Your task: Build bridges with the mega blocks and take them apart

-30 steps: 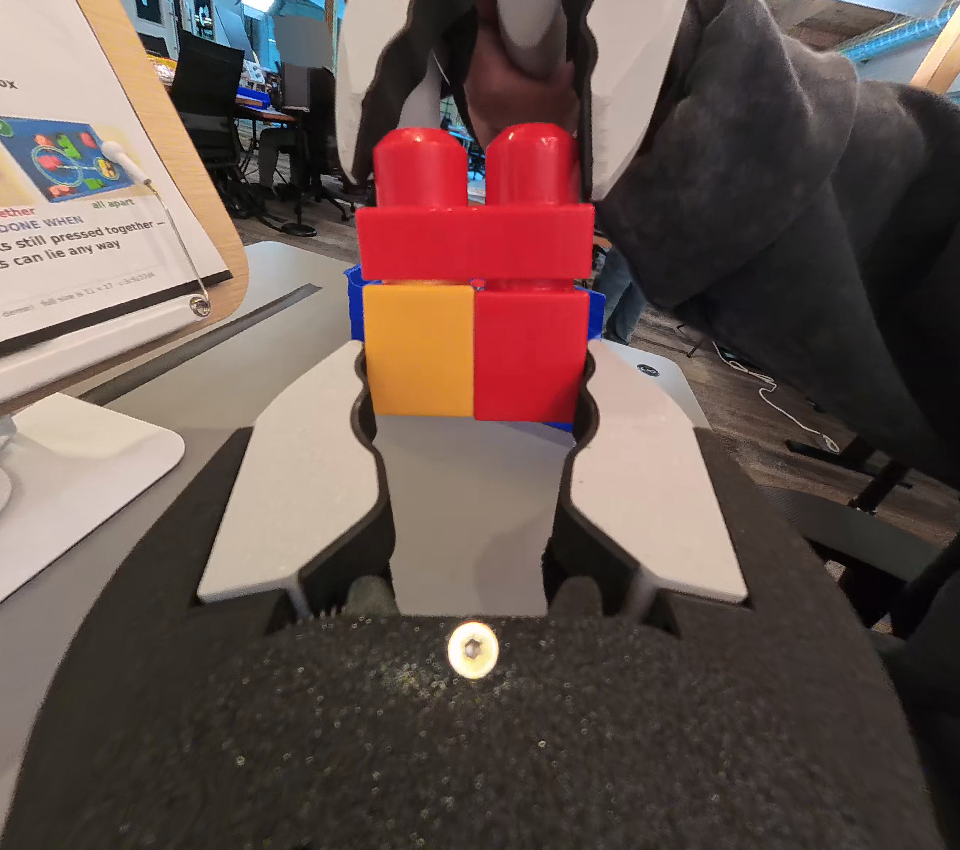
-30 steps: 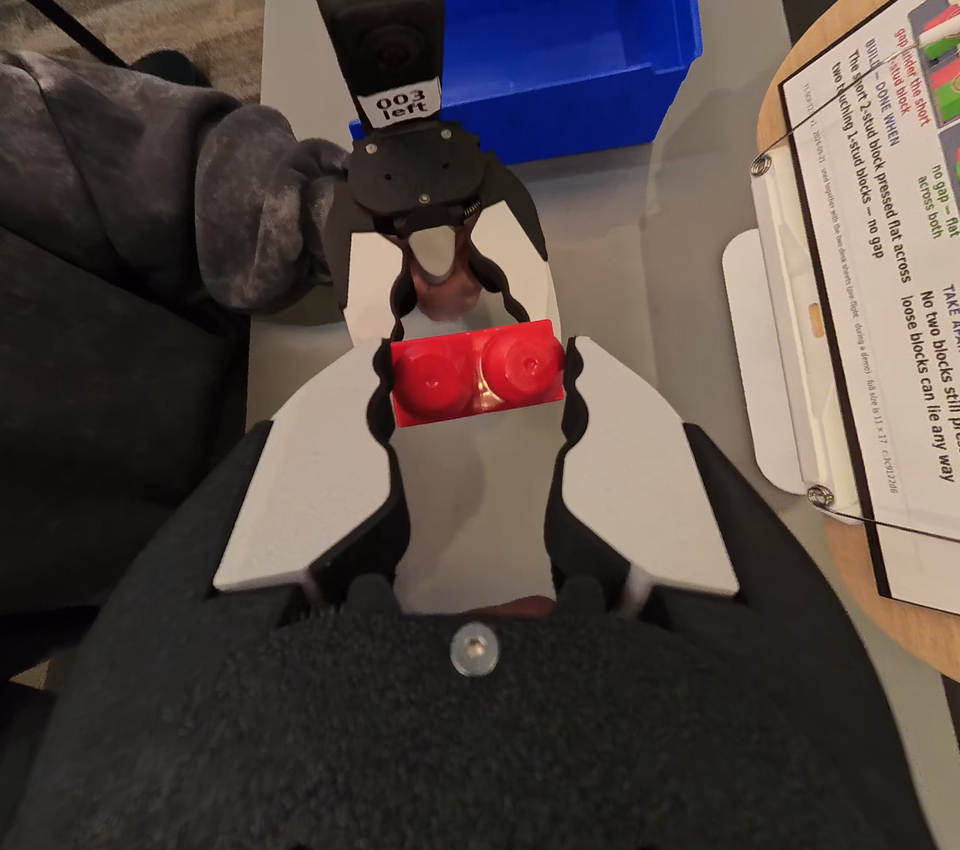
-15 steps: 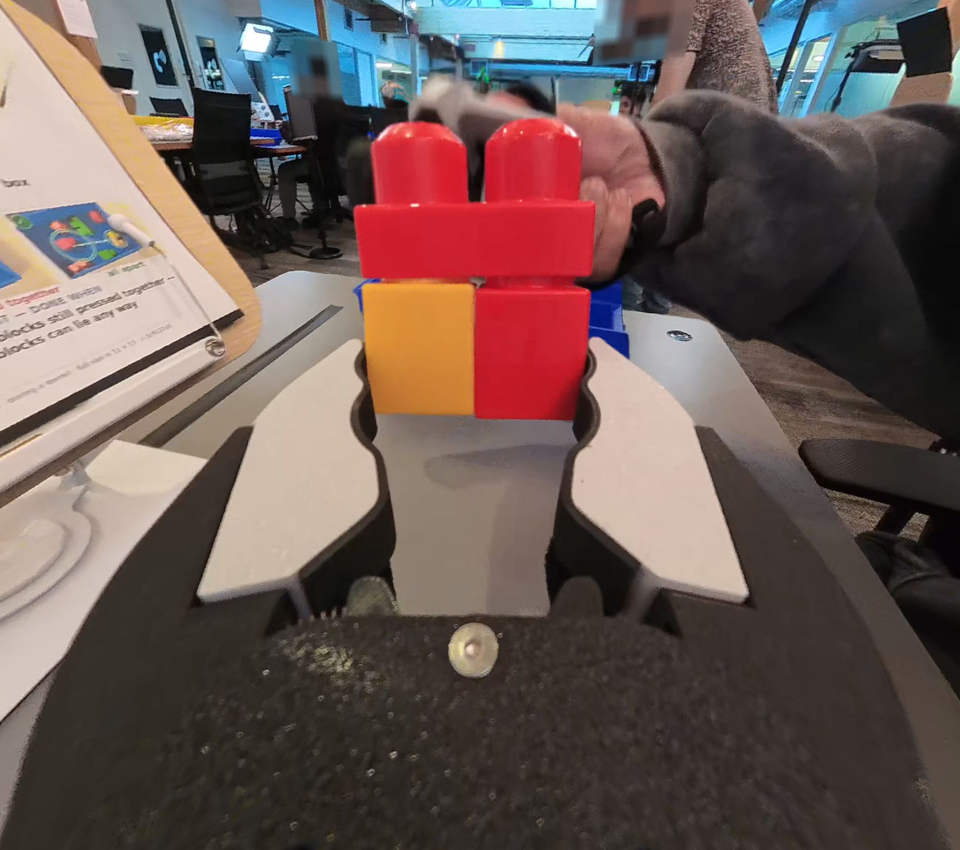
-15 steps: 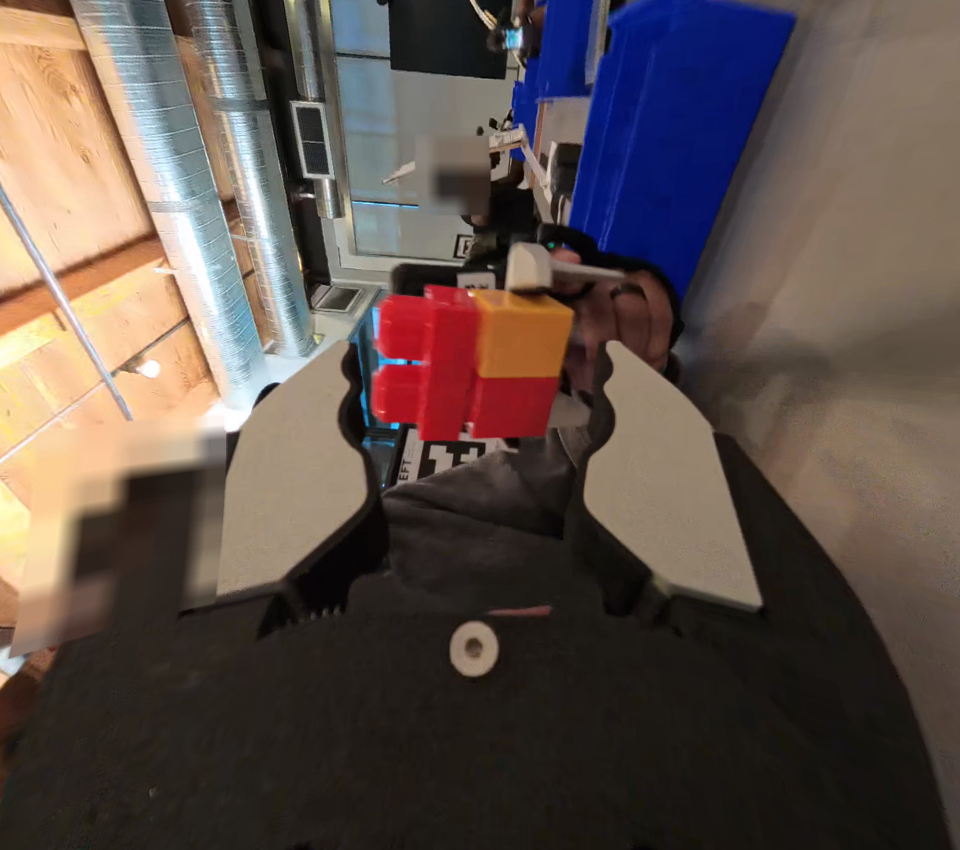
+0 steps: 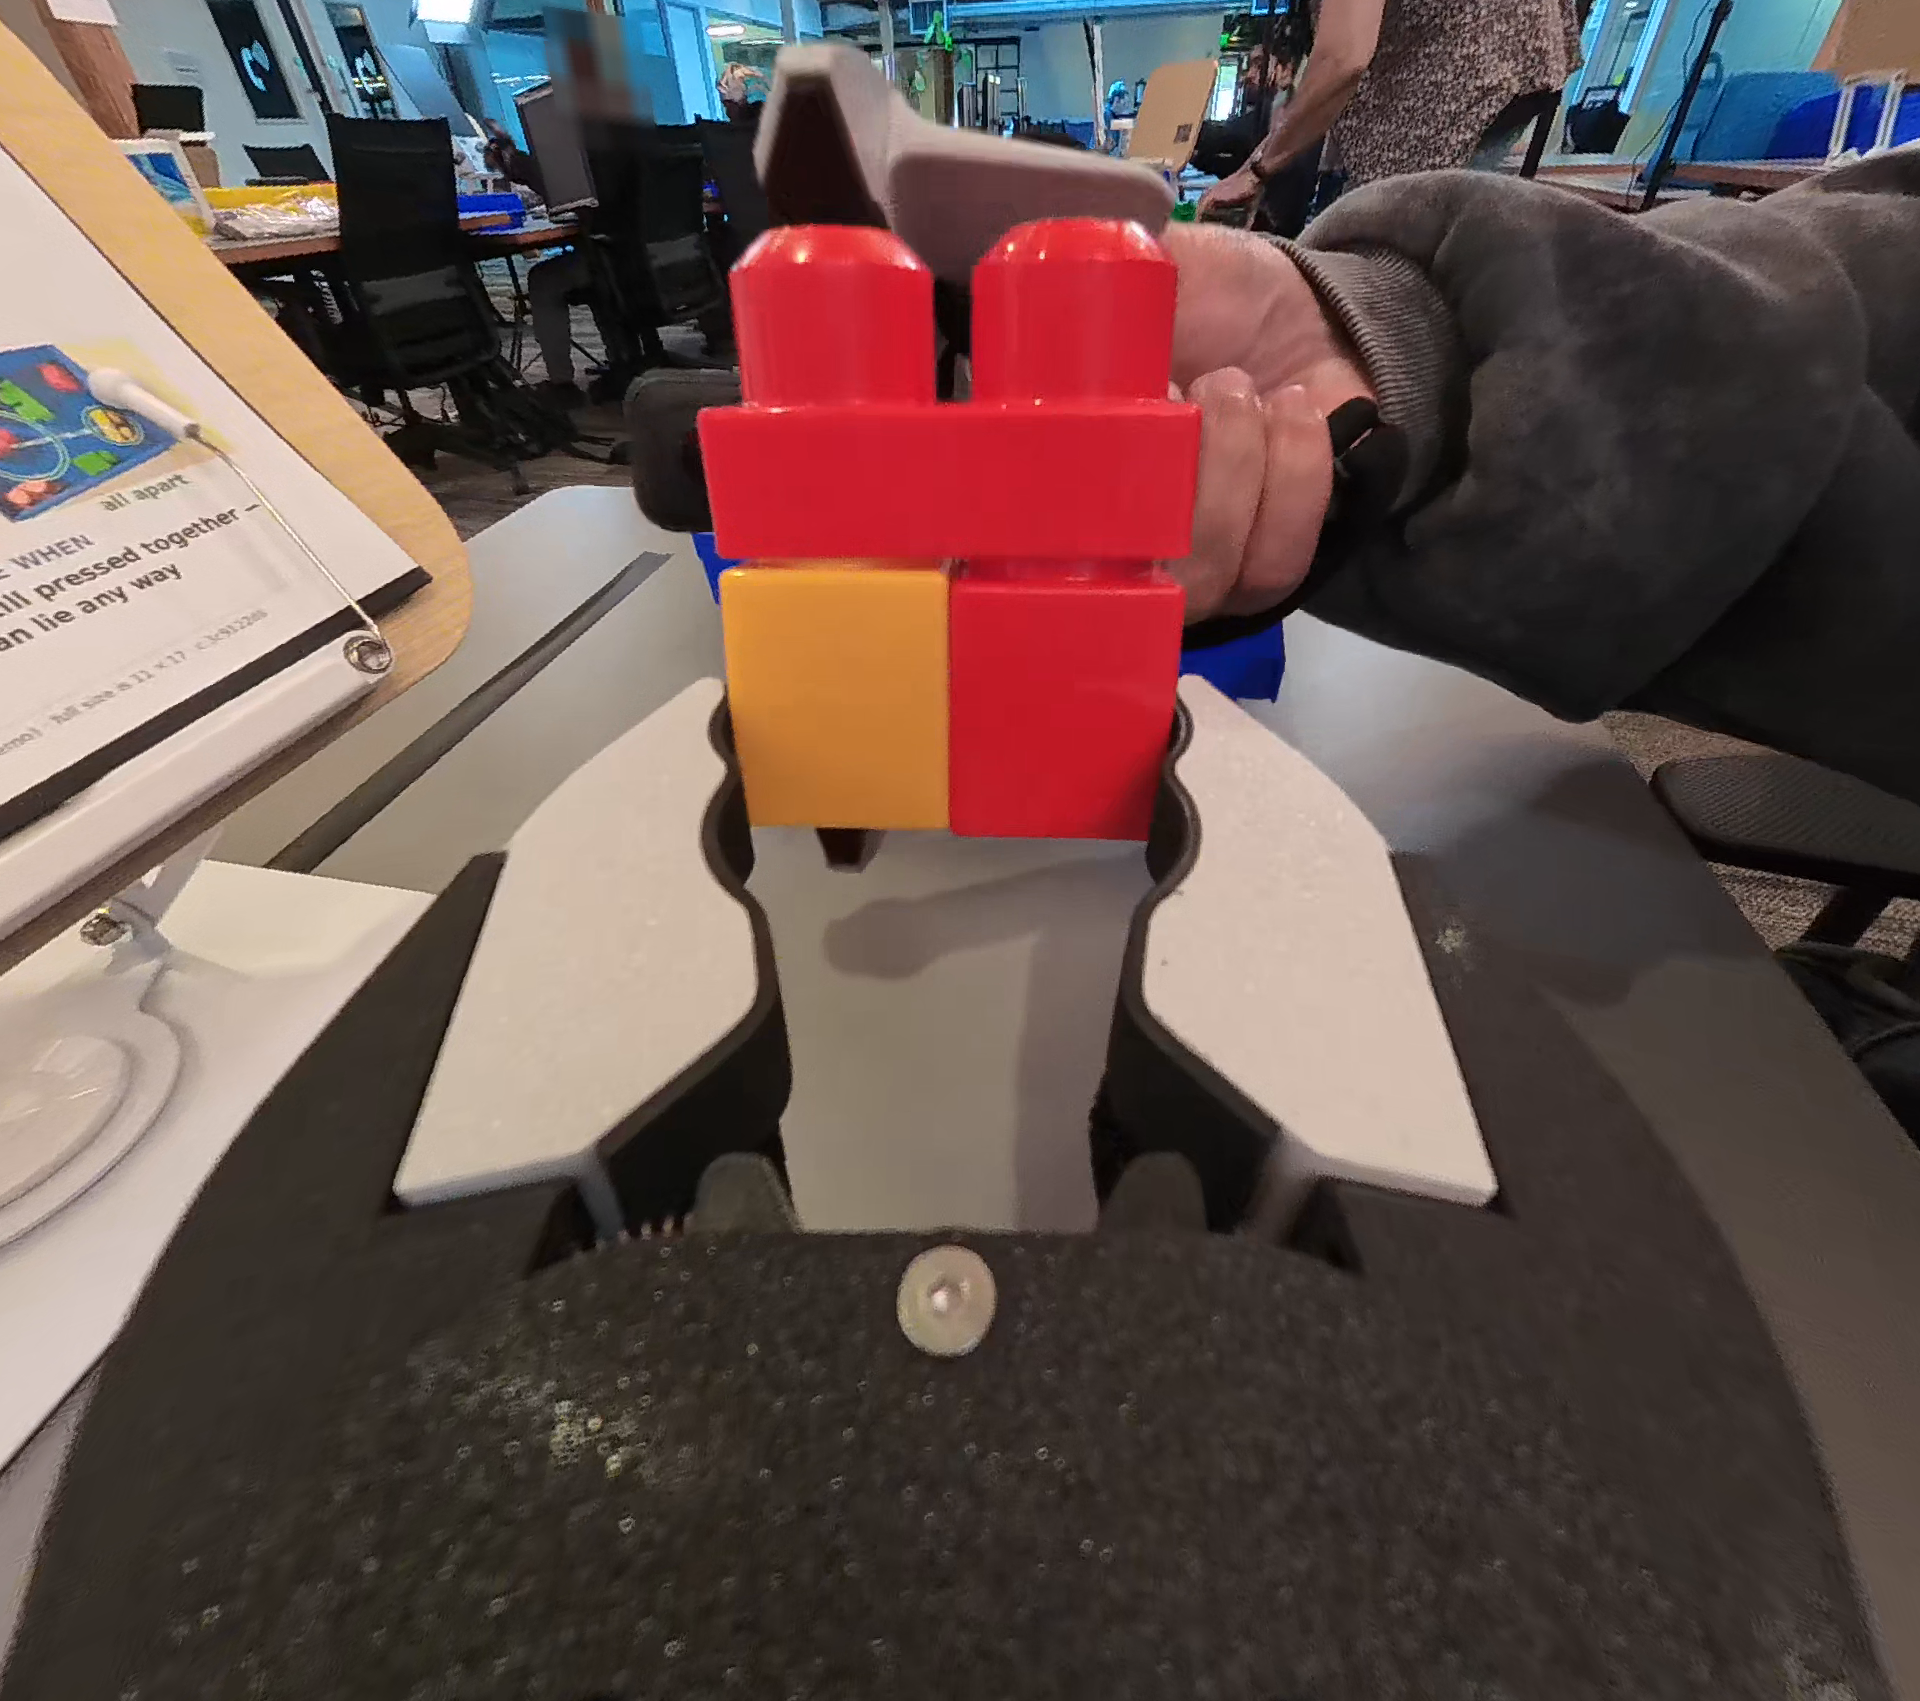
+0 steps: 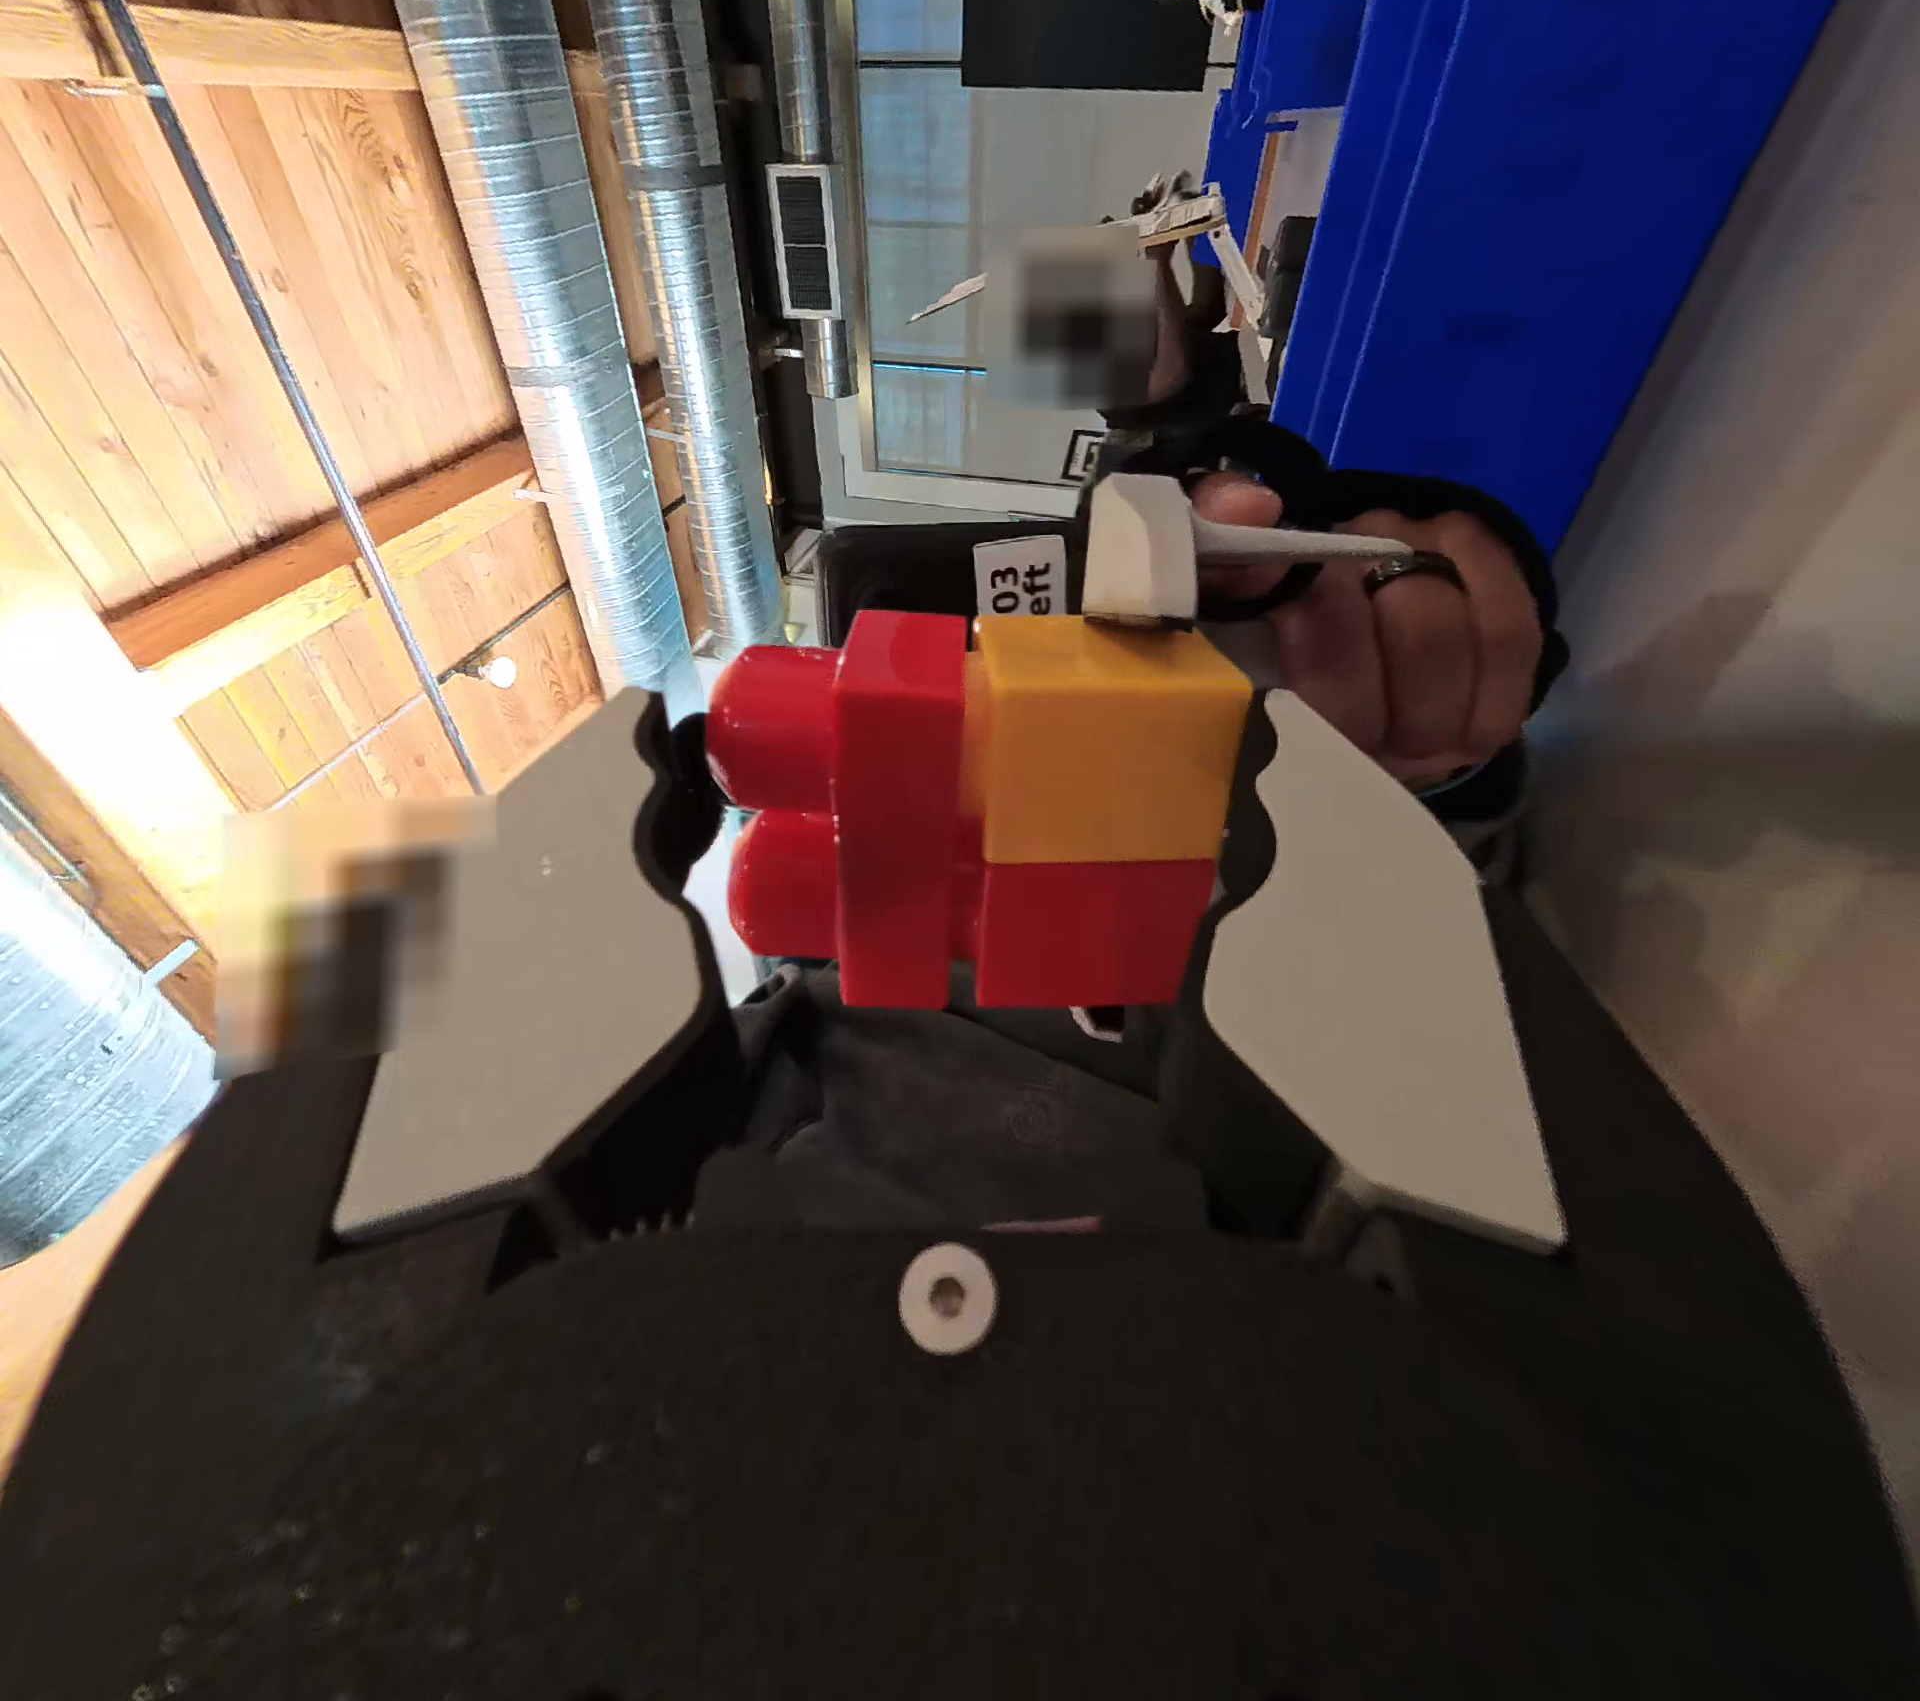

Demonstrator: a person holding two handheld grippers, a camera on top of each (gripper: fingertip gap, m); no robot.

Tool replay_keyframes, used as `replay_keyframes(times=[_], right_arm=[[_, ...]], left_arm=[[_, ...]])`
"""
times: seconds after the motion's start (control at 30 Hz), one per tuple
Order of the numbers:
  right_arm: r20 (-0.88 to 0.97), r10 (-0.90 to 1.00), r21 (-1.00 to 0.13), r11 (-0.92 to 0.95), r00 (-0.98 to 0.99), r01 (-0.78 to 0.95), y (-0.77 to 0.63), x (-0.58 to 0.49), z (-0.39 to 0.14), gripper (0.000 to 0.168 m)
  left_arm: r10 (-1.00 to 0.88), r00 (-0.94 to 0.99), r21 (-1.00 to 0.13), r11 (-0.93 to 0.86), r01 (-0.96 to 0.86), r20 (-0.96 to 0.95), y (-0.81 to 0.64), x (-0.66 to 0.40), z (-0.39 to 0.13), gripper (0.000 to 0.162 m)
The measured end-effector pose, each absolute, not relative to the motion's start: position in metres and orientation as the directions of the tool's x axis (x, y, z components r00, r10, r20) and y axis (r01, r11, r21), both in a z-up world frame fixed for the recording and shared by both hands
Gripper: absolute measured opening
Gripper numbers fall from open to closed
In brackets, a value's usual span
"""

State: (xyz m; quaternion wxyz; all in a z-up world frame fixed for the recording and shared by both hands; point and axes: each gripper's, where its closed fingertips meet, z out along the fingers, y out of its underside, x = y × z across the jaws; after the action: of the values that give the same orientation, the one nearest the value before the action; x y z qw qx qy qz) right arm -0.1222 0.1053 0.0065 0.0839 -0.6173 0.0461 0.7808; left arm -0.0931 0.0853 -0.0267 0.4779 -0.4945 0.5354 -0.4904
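My left gripper (image 5: 951, 747) is shut on a small bridge and holds it above the grey table (image 5: 1382, 716). Its pads press the outer sides of the orange block (image 5: 836, 695) and the red single block (image 5: 1060, 695). A red two-stud block (image 5: 945, 488) sits across both. My right gripper (image 6: 966, 778) is open and straddles the same bridge, one finger by the studs and one by the blocks' undersides. In the right wrist view the bridge lies sideways: the two-stud block (image 6: 899, 820), the orange block (image 6: 1101, 737) and the red block (image 6: 1091, 934). One left finger (image 6: 1138, 555) rests on the orange block.
A blue bin (image 6: 1610, 145) stands on the table behind the bridge. An instruction sheet on a wooden board (image 5: 156, 508) stands at the left. A grey sleeve (image 5: 1610, 456) reaches in from the right. A person stands in the background. The grippers are tip to tip, or close to it.
My right gripper let go of the red two-stud block's top, swung round to the side and widened its jaws around the whole bridge. My left gripper kept its hold.
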Motion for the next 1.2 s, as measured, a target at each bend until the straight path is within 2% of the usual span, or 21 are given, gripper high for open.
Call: replay_keyframes(times=[0.23,0.5,0.7,1.03,1.2], right_arm=[[-0.966,0.082,-0.043,-0.986,-0.244,-0.164,0.104,-0.125,-0.002,0.097],[-0.946,0.132,-0.068,-0.974,-0.297,-0.217,0.108,-0.12,-0.006,0.092],[-0.908,0.164,-0.083,-0.972,-0.385,-0.219,0.102,-0.12,0.004,0.092],[-0.903,0.121,-0.02,-0.97,-0.412,-0.242,0.109,-0.118,-0.001,0.092],[-0.946,0.149,-0.091,-0.974,-0.288,-0.206,0.092,-0.117,-0.009,0.108]], left_arm=[[-0.998,-0.042,-0.993,0.058,-0.101,-0.054,0.087,-0.09,-0.037,0.074],[-0.996,-0.019,-0.986,0.086,-0.142,-0.084,0.089,-0.089,-0.043,0.074],[-0.995,-0.028,-0.991,0.098,-0.093,-0.096,0.086,-0.091,-0.032,0.075],[-0.997,-0.014,-0.99,0.078,-0.118,-0.076,0.089,-0.091,-0.037,0.074],[-0.998,-0.002,-0.993,0.067,-0.102,-0.067,0.092,-0.093,-0.032,0.074]])
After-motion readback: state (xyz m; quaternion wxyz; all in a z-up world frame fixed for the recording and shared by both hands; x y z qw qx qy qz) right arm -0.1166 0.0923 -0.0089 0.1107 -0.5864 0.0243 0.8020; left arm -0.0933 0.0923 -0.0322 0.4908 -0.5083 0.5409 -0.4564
